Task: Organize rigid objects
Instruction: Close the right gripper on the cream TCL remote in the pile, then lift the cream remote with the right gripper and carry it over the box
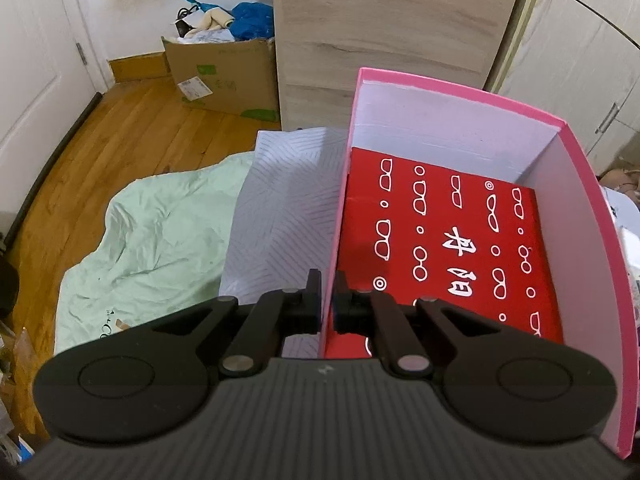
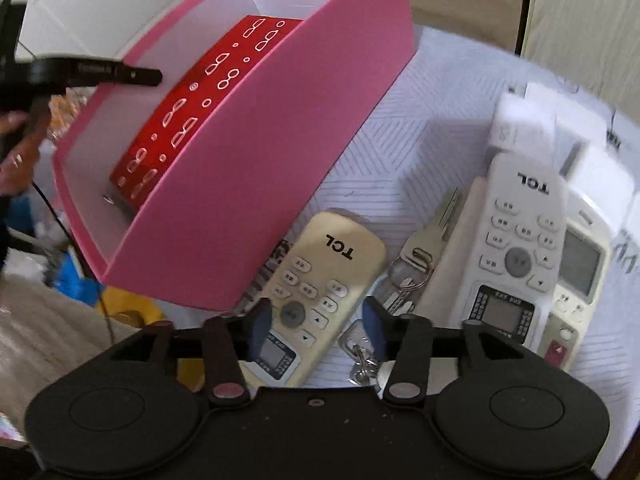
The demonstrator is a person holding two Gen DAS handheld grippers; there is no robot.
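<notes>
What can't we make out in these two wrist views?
- Red box near end: left view, the left gripper, shut on the pink box wall, covers it.
- Cream TCL remote display end: right view, open right gripper fingers straddle and partly cover it.
- Keys: right view, lower ones behind a finger.
- Items behind the white TCL remote: blurred.

I see a pink box [image 1: 592, 208], white inside, holding a red case [image 1: 448, 248] patterned with white spectacles. Beside the box lie a cream remote [image 2: 316, 284], a white one [image 2: 516, 236], and seemingly silver keys [image 2: 416, 264].
</notes>
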